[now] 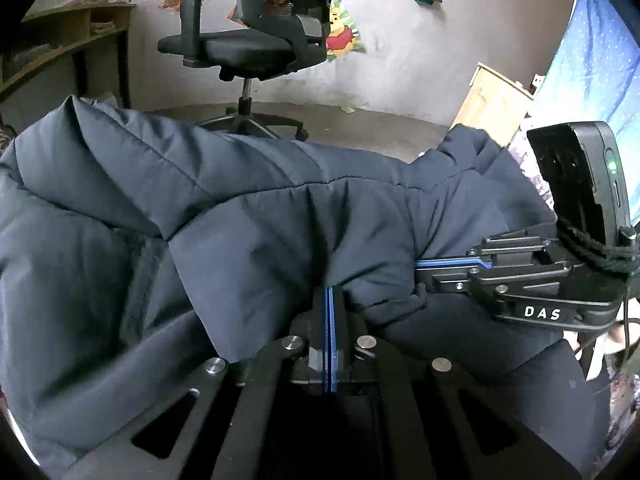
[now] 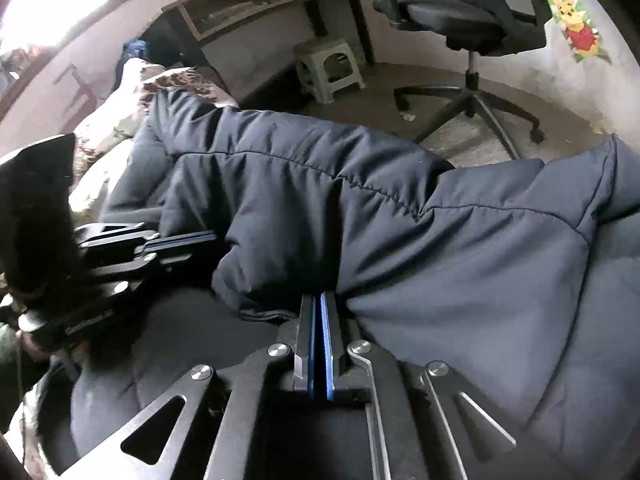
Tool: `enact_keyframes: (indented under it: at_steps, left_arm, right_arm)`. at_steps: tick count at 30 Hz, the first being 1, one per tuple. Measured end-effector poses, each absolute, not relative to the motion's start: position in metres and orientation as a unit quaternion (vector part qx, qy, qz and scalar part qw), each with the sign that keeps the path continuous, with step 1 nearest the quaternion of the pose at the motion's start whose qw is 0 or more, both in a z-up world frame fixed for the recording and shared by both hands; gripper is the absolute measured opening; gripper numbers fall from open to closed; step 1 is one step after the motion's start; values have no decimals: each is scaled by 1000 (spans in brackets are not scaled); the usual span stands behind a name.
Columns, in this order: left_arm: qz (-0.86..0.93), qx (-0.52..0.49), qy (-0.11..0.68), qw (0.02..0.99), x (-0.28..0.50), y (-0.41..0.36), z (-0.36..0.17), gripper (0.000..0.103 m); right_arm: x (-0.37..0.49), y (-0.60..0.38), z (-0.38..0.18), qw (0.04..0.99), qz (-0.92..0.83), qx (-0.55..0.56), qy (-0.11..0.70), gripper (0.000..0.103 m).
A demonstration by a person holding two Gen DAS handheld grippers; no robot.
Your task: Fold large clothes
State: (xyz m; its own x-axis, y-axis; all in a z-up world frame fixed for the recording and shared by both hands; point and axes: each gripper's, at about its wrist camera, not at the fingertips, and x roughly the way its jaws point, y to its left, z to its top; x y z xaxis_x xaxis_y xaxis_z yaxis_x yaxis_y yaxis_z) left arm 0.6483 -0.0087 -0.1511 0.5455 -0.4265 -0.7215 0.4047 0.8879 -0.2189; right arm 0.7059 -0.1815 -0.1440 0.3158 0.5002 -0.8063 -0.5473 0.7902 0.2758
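Observation:
A large dark navy puffer jacket [image 1: 208,220] fills both views, bunched up and lifted in a thick fold; it also shows in the right wrist view [image 2: 400,220]. My left gripper [image 1: 330,300] is shut on the jacket's folded edge, its blue-lined fingers buried in the fabric. My right gripper [image 2: 320,304] is also shut on the jacket edge. In the left wrist view the right gripper [image 1: 424,266] comes in from the right, clamped on the same fold. In the right wrist view the left gripper [image 2: 208,236] comes in from the left, close by.
A black office chair [image 1: 248,40] stands on the floor beyond the jacket, also in the right wrist view [image 2: 472,20]. A wooden desk with shelves [image 2: 260,0] and a small plastic stool [image 2: 328,68] stand behind. Patterned bedding [image 2: 120,120] lies under the jacket. A blue cloth [image 1: 592,80] hangs at right.

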Motion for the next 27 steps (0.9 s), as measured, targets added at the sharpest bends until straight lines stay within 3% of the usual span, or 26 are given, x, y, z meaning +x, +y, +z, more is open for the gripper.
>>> enact_keyframes:
  at_steps: [5,11,17,23,25,27]
  left_arm:
    - [-229,-16,410,883,647,-9,-156,2]
    - [-239,-61,407,879,643,5,-152,2]
    - [-218,-46,416,882,641,3,-139,2]
    - [-188,-35,418,888,640,-6,-128,2]
    - [-178,-34,421,889,641,-9,-127,2]
    - [-167,-35,425,889,641,-12,-125,3]
  right_arm:
    - [712,-189,-155,814,317,20,486,2]
    - [695,-186,-142,839,292,-6,459,2]
    - [682,-203,-124,854,271,4,444,4]
    - [674,-212,-110,871,246,-1,425,26]
    - [669,-214,-106,875,238,-8,421,37]
    - [664,-217,-102,883,228,-16,411,57]
